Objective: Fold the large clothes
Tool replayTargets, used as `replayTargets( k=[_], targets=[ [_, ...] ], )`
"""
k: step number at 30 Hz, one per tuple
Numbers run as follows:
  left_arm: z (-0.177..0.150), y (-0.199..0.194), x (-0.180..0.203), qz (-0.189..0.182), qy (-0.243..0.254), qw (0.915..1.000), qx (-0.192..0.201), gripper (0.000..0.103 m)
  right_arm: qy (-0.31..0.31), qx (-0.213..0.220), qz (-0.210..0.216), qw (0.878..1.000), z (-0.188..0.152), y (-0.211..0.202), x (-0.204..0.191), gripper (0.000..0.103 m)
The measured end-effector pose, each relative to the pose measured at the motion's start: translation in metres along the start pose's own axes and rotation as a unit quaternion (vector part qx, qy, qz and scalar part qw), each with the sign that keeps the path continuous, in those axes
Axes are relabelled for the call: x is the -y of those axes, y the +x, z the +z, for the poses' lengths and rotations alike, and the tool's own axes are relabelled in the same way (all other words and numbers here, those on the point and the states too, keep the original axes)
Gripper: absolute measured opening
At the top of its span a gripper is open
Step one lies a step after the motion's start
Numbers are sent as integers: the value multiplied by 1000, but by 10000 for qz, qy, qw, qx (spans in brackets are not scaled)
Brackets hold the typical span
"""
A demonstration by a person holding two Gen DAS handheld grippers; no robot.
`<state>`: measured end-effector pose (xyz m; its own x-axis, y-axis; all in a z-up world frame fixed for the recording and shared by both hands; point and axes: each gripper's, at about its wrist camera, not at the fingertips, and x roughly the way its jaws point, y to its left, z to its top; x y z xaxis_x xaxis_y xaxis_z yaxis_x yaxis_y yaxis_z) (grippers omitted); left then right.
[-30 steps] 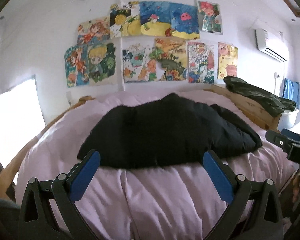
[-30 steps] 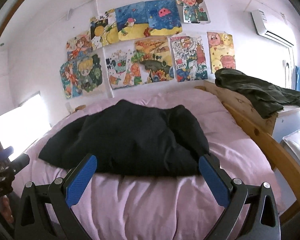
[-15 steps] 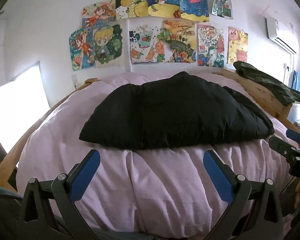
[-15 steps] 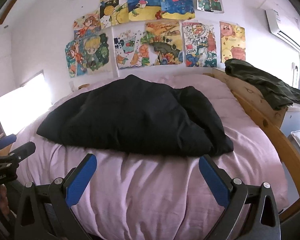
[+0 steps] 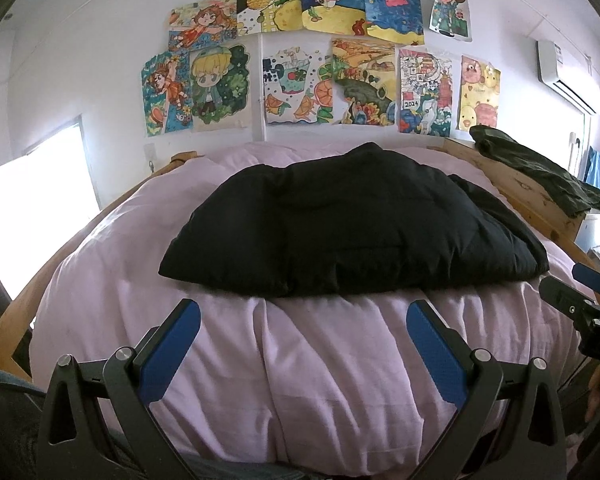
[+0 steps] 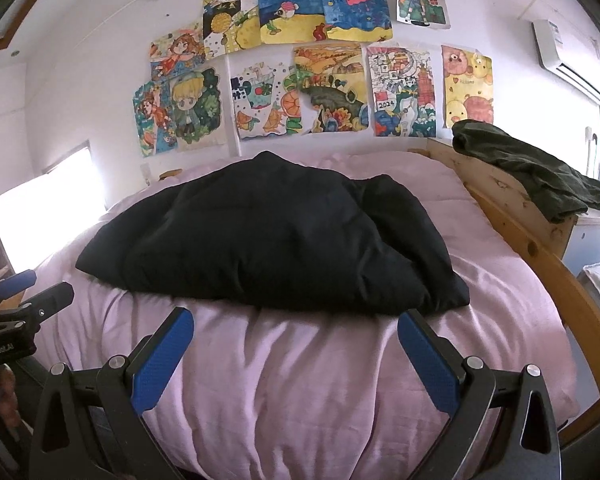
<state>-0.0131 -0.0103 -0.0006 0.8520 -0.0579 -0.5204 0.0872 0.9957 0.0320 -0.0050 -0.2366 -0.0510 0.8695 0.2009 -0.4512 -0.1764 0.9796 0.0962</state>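
Matt black padded cloth jacket [image 5: 352,224]; soft creased lilac cloth duvet [image 5: 320,360]; knotty unvarnished wood bed frame [image 6: 516,208]; matt paper drawings [image 5: 300,60]; left tool [image 5: 303,316] matt black plastic, textured blue pads [image 5: 172,348], shiny metal rivets

Daylight floods in from a blown-out window [image 5: 40,192] at left, its glare erasing all detail there, while the room reads soft and evenly lit. The black garment [image 5: 352,224] swallows texture in shadow; fisheye distortion bows the walls and darkens each frame's corners.
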Motion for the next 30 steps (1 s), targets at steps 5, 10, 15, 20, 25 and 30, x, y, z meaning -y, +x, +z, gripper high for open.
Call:
replayTargets(
  k=[5, 10, 15, 20, 25, 30],
  targets=[
    [0, 0, 0, -4, 4, 10000, -4, 101, 3, 3, 0, 10000, 0, 0, 0, 103],
    [0, 0, 0, -1, 1, 10000, -3, 101, 8, -4, 6, 10000, 0, 0, 0, 103],
    [0, 0, -2, -9, 0, 10000, -5, 101, 1, 1, 1, 10000, 0, 0, 0, 103],
    [1, 1, -6, -3, -6, 10000, -12, 101, 3, -2, 3, 10000, 0, 0, 0, 103],
    [1, 1, -7, -11, 2, 10000, -14, 101, 6, -7, 5, 10000, 0, 0, 1, 103],
    [1, 1, -7, -15, 4, 10000, -13, 101, 9, -10, 6, 10000, 0, 0, 1, 103]
  ],
)
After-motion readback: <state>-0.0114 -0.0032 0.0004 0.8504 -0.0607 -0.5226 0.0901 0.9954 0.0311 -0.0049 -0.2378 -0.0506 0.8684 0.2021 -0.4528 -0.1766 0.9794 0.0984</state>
